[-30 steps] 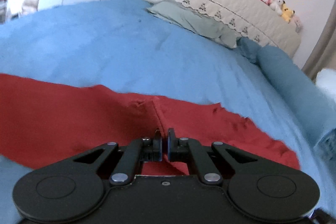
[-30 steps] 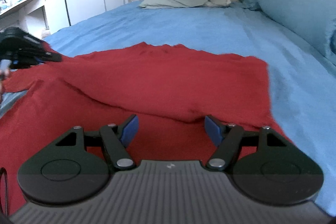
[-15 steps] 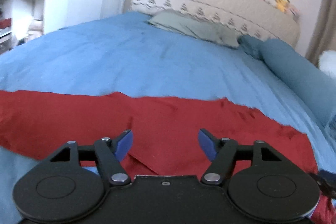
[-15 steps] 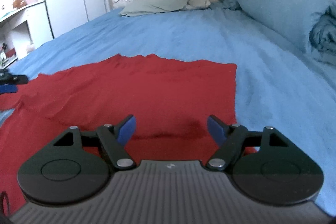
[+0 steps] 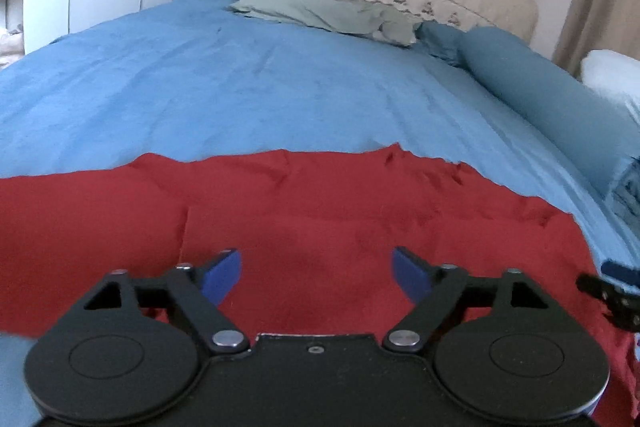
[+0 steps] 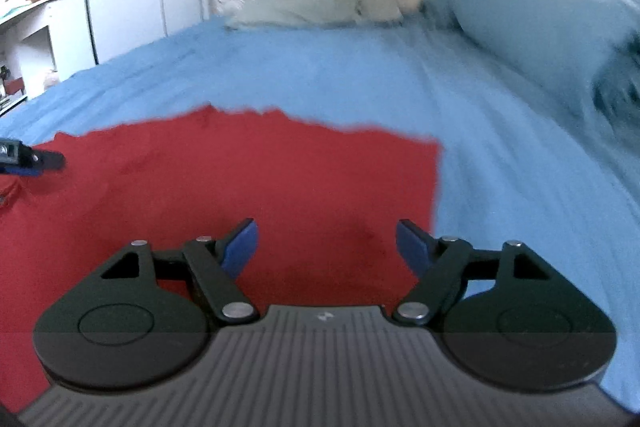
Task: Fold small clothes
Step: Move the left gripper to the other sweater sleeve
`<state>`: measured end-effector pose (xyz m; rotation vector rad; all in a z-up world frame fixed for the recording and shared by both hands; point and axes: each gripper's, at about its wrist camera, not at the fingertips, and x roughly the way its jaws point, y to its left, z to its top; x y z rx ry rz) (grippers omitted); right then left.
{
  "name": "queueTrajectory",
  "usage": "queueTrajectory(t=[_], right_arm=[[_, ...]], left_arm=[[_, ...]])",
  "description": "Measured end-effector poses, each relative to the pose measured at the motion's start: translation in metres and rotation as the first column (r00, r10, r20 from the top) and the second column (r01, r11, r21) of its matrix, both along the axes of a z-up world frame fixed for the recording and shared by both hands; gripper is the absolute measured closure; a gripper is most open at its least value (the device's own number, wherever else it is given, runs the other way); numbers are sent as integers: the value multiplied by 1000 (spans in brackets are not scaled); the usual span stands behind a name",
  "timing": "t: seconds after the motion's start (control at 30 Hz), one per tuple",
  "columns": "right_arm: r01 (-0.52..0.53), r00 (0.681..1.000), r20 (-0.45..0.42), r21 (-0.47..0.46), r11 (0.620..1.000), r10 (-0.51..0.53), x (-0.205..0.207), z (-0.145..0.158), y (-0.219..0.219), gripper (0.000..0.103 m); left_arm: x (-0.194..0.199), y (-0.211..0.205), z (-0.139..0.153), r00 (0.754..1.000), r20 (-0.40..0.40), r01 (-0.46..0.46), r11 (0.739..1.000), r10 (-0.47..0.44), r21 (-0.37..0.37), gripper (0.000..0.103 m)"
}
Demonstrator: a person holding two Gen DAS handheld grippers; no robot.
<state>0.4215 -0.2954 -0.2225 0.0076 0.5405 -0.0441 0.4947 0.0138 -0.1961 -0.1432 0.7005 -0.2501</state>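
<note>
Red garment (image 5: 320, 219) lies spread flat on the blue bedspread (image 5: 240, 87), near the foot end, well apart from the grey-green pillow (image 5: 320, 13) up by the headboard. I take the garment as my landmark.

Left gripper (image 5: 316, 275) hovers over the garment's near middle. Its jaws are opening, blue pads wide apart, no cloth between them, nothing held. Right gripper (image 6: 326, 245) sits over the garment's right part, just inside the straight right edge. Its jaws are opening too, and it is empty-handed. Each gripper's tip shows at the edge of the other's view: the right one off the garment's right side in the left view, the left one (image 6: 28, 159) over its left part in the right view.

My read: the cloth is laid out and the next fold is to be started. To do it well I would drop each gripper onto an edge, not the flat middle, pinch one layer only, lift both ends evenly and carry them across together so the crease runs straight. A seam or fold line shows left of the left gripper and may serve as a guide.

Hard to make out: the garment's near edge is hidden under both gripper bodies, and its left end is cut off. I cannot tell what kind of garment it is or how many layers lie there. The right view is blurred.
</note>
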Motion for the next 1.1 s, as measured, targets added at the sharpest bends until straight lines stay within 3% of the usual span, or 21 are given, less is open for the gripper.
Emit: queueTrajectory(t=[0.17,0.23,0.43,0.57,0.67,0.83,0.9,0.97,1.1], right_arm=[[101,994,-44,-16,995,-101,71,-16,-7,8],[125,989,-82,2,992,-125,84,-28,-19,2],[128,988,-89,0,992,-128,86,-30,-24,0],[128,985,-112,-26,991,-131,75,-20,-29,0],[109,990,-82,-47,993,-113,55,3,-28,0],[73,997,-8,-26,997,-74,10,65,-6,0],[51,998,22,-15,999,-51,-9,94,11,0],[36,998,55,-8,999,-36,-26,121,30,0],[-14,995,100,21,1000,12,-60,170,75,0]], left_arm=[[16,-4,-13,999,-20,-25,999,26,41,16],[17,-3,-18,999,-14,-29,997,30,74,16],[12,-8,-20,1000,-12,-13,987,15,157,16],[-5,-6,8,999,26,-35,988,31,152,16],[-26,-3,42,997,78,-41,985,28,167,16],[-75,15,112,986,161,-57,988,34,145,14],[-99,26,140,980,194,-67,989,41,130,0],[-122,38,165,972,228,-86,989,57,118,0],[-154,71,200,971,221,-119,989,97,87,0]])
